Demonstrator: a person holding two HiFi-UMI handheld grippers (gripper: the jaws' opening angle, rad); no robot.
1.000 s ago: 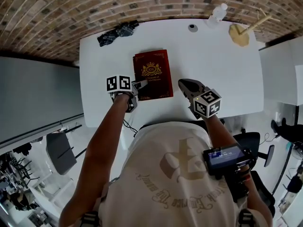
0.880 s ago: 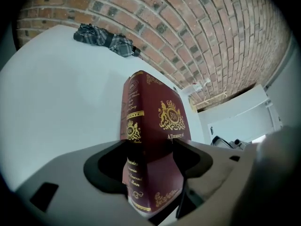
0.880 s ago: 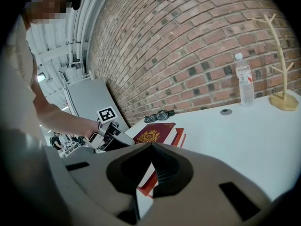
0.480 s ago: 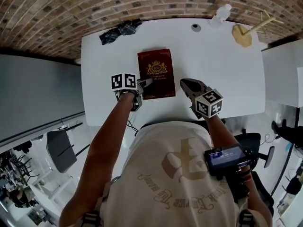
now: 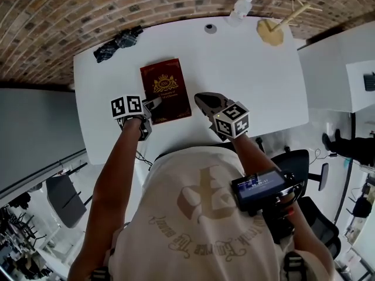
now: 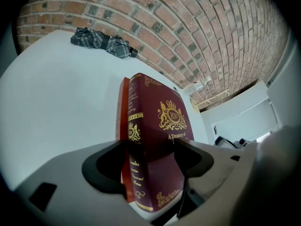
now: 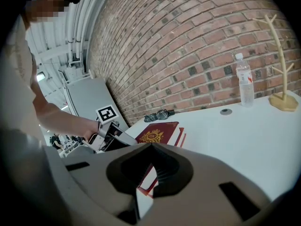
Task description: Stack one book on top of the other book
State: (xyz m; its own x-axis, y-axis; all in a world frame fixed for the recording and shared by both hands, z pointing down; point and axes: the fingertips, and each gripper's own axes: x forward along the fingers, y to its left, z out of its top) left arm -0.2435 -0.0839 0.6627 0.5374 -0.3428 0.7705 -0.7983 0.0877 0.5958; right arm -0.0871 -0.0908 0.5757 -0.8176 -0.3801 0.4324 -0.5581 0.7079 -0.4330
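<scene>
Bare tabletop [image 5: 252, 81] gives free passage at three o'clock of the books [image 5: 166, 91]. Along the far edge stand an umbrella [image 5: 119, 44] at eleven o'clock, and a bottle [image 5: 240, 7] and wooden stand [image 5: 272, 31] at one o'clock.

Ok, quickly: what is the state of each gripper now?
Left gripper: closed on the maroon book.
Right gripper: closed, holding nothing.

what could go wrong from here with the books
1. The left hand-held gripper grips the top book only at its near corner, so the book may swing or slip if moved.
2. The lower book shows along one side, so the stack is not square; a tug could worsen that.
3. The right hand-held gripper, shut, sits close to the stack and could bump it.
</scene>
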